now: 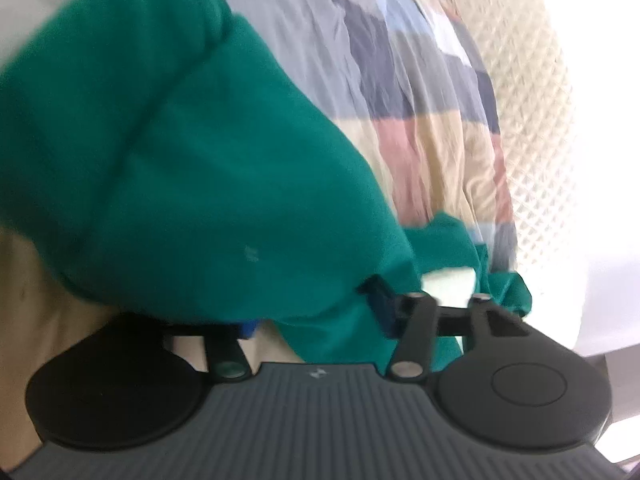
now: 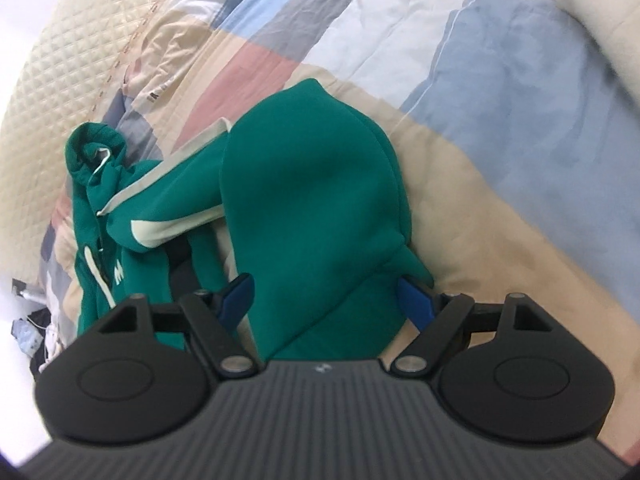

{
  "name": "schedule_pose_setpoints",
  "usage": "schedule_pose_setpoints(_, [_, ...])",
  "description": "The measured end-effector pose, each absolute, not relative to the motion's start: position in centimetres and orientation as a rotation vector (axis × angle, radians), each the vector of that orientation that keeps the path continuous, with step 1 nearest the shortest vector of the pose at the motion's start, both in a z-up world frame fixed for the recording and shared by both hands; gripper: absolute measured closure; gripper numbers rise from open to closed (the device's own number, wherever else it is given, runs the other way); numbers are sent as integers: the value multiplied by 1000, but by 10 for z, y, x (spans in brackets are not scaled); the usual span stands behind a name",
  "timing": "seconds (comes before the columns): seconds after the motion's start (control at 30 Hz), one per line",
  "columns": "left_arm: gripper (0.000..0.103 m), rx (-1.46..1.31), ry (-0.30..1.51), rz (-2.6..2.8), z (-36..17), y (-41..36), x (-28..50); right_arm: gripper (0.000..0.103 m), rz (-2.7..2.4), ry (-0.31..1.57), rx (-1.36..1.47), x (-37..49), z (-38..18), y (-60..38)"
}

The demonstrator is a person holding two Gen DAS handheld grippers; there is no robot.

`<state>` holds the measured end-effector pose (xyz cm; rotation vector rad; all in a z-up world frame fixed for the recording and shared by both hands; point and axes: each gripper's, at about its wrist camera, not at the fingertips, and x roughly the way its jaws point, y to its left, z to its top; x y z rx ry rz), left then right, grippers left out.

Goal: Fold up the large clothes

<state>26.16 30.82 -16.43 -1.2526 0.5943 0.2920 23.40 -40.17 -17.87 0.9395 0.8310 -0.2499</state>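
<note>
A green hooded sweatshirt (image 2: 312, 200) with cream stripes lies crumpled on the bed, its hood (image 2: 92, 148) bunched at the left of the right wrist view. My right gripper (image 2: 328, 298) is open wide, its blue fingers (image 2: 416, 300) on either side of a green fold without pressing it. In the blurred left wrist view the same sweatshirt (image 1: 180, 160) fills the left half. My left gripper (image 1: 316, 316) sits low against it with its jaws apart. Green cloth lies between and over its fingers (image 1: 382, 304), and the left finger is mostly hidden.
Under the sweatshirt lies a quilt (image 2: 460, 60) in patches of beige, pink, blue, white and grey. A cream quilted mattress cover (image 2: 60, 80) borders it. Some dark and white items (image 2: 32, 332) sit beyond the bed's edge at lower left.
</note>
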Motion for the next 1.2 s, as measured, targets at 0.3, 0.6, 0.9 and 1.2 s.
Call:
schedule_pose_setpoints(0.3, [91, -1067, 411, 361, -127, 331, 266, 50, -288, 824, 822, 238, -177, -397])
schedule_pose_setpoints(0.6, [91, -968, 338, 468, -106, 371, 240, 73, -308, 667, 726, 228, -143, -388])
schedule_pose_setpoints(0.9, [65, -1037, 456, 446, -120, 353, 240, 73, -452, 273, 424, 176, -66, -400])
schedule_pose_setpoints(1.2, [47, -1046, 531, 443, -124, 322, 239, 73, -689, 320, 764, 153, -109, -482])
